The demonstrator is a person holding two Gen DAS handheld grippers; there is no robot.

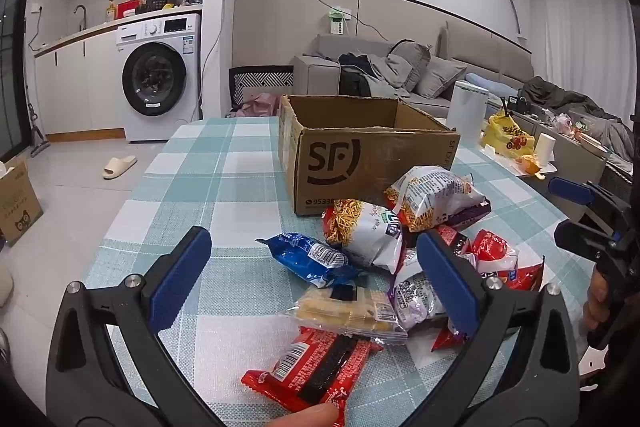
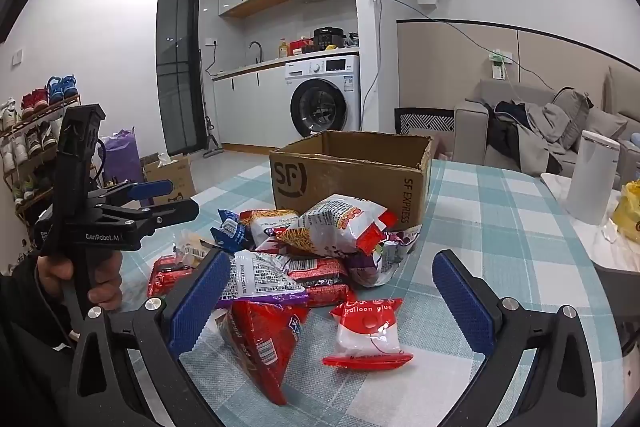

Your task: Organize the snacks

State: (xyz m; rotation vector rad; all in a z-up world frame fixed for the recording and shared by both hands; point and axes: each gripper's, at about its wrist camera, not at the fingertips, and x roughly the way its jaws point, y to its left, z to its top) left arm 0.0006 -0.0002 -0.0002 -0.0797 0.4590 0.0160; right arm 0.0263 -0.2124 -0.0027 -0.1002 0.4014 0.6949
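A pile of snack packets lies on the checked tablecloth [image 1: 224,187] in front of an open cardboard SF box [image 1: 360,155], also in the right wrist view [image 2: 352,171]. My left gripper [image 1: 316,275] is open above a blue packet [image 1: 312,259], a clear cracker pack [image 1: 348,313] and a red packet [image 1: 316,371]. Noodle-snack bags [image 1: 428,197] lie nearer the box. My right gripper [image 2: 332,303] is open above a red triangular bag [image 2: 264,339] and a red-and-white "balloon glue" packet [image 2: 370,333]. Each gripper shows at the edge of the other's view, the right [image 1: 576,211] and the left [image 2: 160,199].
A white cylinder [image 2: 592,179] and a yellow bag [image 1: 506,137] stand to the right of the table. A washing machine [image 1: 160,79], a sofa and a shoe rack [image 2: 32,131] are in the room beyond. A second cardboard box [image 1: 16,203] sits on the floor.
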